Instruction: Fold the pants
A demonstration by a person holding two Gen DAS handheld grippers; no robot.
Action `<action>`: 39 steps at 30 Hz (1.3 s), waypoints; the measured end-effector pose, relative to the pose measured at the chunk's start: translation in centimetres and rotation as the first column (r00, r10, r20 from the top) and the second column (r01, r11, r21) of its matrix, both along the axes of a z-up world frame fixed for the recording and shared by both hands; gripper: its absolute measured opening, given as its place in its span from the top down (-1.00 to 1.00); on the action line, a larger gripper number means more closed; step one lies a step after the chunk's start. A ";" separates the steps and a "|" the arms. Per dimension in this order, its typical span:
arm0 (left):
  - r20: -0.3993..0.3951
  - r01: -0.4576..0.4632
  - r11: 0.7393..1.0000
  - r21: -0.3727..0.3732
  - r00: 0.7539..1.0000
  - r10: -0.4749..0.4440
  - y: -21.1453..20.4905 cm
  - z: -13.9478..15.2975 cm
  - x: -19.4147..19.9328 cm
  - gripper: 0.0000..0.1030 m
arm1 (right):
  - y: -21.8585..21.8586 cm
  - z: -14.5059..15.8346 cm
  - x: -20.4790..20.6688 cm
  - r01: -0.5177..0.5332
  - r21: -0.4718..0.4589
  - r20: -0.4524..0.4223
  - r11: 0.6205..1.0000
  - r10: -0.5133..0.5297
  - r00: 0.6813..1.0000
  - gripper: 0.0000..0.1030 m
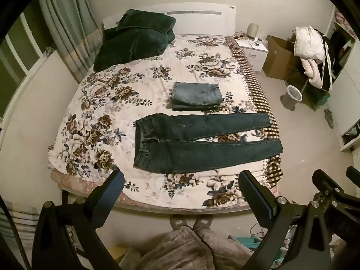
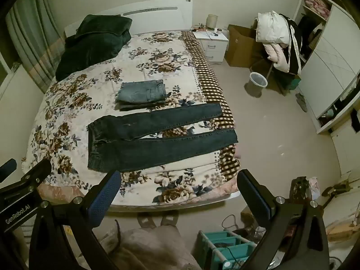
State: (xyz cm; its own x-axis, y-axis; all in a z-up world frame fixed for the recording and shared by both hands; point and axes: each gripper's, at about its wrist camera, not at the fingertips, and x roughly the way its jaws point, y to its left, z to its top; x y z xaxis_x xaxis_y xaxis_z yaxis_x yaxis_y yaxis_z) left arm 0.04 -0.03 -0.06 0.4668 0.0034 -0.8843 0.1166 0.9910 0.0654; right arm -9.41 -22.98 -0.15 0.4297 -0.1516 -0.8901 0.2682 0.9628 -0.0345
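Dark blue jeans lie flat and unfolded across the near part of the bed, waistband to the left, both legs stretched to the right edge; they also show in the right wrist view. A lighter pair of jeans lies folded behind them, seen too in the right wrist view. My left gripper is open and empty, held above the bed's foot edge, short of the dark jeans. My right gripper is open and empty, beside it to the right.
The bed has a floral cover with a checked border. A dark green blanket is piled at the headboard. A white nightstand, cardboard box, clothes-laden chair and bin stand right. A teal rack is near my feet.
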 end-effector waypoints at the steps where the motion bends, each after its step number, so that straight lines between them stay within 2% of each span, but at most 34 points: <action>1: 0.013 -0.001 1.000 -0.004 1.000 0.001 0.0 0.0 -0.1 -1.00 | 0.0 0.0 0.0 0.000 0.000 0.001 1.000 0.000 1.000 -1.00; 3: 0.010 0.000 1.000 -0.004 1.000 0.000 0.0 0.0 0.0 -1.00 | -0.1 0.1 -0.1 0.000 -0.004 0.021 1.000 0.000 1.000 -1.00; 13: 0.012 -0.002 1.000 -0.017 1.000 0.003 -0.3 0.0 0.0 -1.00 | -0.6 0.7 0.5 -0.007 0.005 0.014 1.000 0.007 1.000 -1.00; 25: 0.021 0.007 1.000 -0.028 1.000 -0.007 -0.8 2.0 0.5 -1.00 | 0.0 0.7 0.1 -0.018 0.000 0.029 1.000 0.018 0.999 -1.00; 39: 0.022 0.012 0.999 -0.044 1.000 -0.011 -0.4 1.7 0.2 -1.00 | -0.7 1.3 0.5 -0.016 -0.006 0.032 1.000 0.017 0.999 -1.00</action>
State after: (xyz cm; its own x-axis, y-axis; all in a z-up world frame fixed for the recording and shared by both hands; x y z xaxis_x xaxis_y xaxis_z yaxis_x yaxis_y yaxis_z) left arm 0.24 -0.41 1.65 0.4858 -0.0408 -0.8731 0.1266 0.9917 0.0241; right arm -8.96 -23.70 1.14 0.4602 -0.1491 -0.8752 0.2533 0.9669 -0.0316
